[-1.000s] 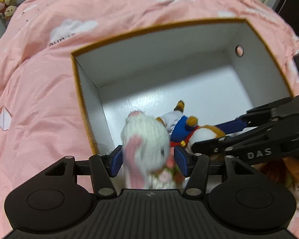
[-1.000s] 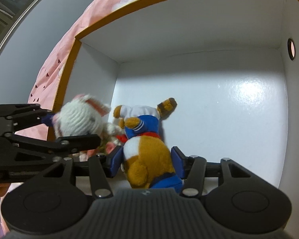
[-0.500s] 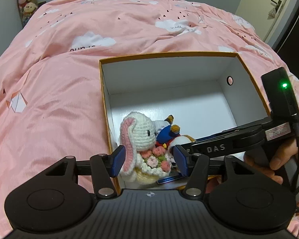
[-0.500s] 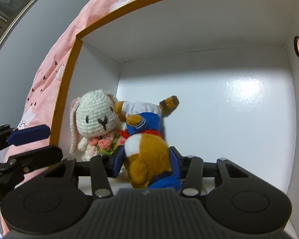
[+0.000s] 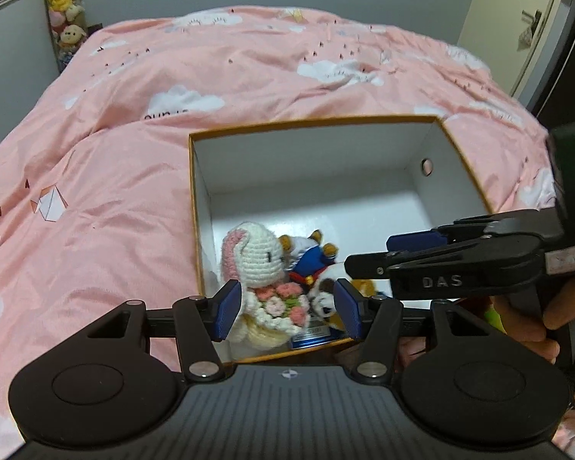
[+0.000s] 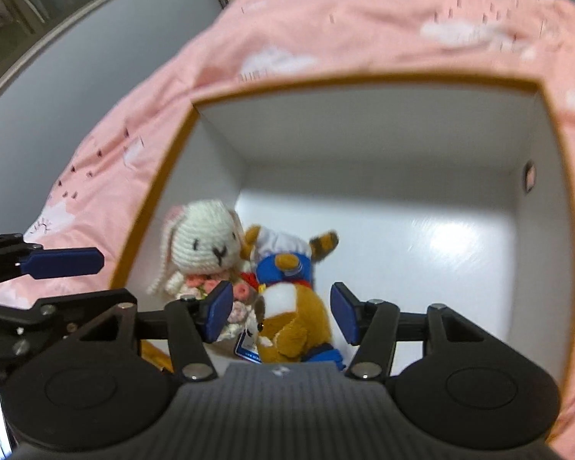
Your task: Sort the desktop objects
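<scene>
Setting: pink bedspread printed with white clouds, under a white cardboard box with an orange-brown rim, open at the top.
Box contents: two soft toys in the near left corner, touching each other; rest of the white floor bare and glossy.
Crocheted rabbit: white, pink-lined ear drooping, small bouquet of pink flowers at its chest; upright against the left wall of the box, facing the right-hand camera.
Plush toy: orange-brown and white, blue and white outfit with a red collar, striped tail up; just right of the rabbit and leaning on it, blue tag at its base.
Left gripper: above the near edge of the box, tilted down toward the rabbit; jaws spread, blue pads clear of the toy on both sides, nothing pinched.
Right gripper: above the plush toy, tilted down into the box; jaws opening, the toy framed between the blue pads but clear of them, gap plain on the right side.
Hand: fingers wrapped on the handle of the right gripper, at the right edge of the left-wrist view.
Background: stack of soft toys in the far left corner of the room against a grey wall; pale door at far right.
Picture quality: right-wrist view motion-blurred.
</scene>
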{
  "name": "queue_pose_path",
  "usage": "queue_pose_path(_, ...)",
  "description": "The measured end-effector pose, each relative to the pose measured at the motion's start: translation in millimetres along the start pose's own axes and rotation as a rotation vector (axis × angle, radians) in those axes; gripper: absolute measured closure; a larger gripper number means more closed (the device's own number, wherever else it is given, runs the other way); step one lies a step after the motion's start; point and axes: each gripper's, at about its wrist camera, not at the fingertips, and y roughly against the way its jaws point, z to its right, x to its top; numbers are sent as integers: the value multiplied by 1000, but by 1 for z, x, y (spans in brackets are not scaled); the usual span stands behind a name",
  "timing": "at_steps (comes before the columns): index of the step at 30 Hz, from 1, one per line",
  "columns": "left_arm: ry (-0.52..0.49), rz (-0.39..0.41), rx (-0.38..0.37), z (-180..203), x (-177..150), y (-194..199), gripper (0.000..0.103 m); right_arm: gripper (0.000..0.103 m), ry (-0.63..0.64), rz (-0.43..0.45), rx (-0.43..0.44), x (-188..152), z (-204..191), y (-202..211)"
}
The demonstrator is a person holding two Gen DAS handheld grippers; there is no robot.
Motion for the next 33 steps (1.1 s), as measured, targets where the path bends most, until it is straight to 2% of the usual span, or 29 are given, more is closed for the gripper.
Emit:
queue_pose_path(6, -10, 99, 6, 23, -15, 29, 40, 45, 58, 175, 38, -18, -14, 54)
queue_pose_path(10, -18, 131, -15, 36, -27, 42, 40, 57, 73, 255, 36, -37, -15, 87)
queue_pose_path(11, -21, 132, -21, 39, -31, 44, 40, 63, 77, 262, 29, -44, -14, 95)
queue_pose_path(13, -30, 126, -35, 46, -38, 45, 40, 69, 84, 266, 21, -54, -14, 107)
queue_pose_path(18, -90, 58, -65, 67, -63, 37, 40, 71, 70, 185, 40, -90, -11, 128)
queue_pose_path(22, -131, -12, -97, 82, -83, 29, 40, 71, 80, 101, -38, -121, -7, 130)
queue_pose_path(25, -155, -68, -123, 93, -95, 25, 40, 71, 48, 33, -64, -143, 1, 128)
queue_pose_path(29, -140, -158, -201, 98, -108, 20, 42, 70, -14, -44, -34, -163, 9, 123)
queue_pose_path(33, -174, -214, -228, 108, -119, 18, 44, 71, -6, -93, -21, -175, 6, 124)
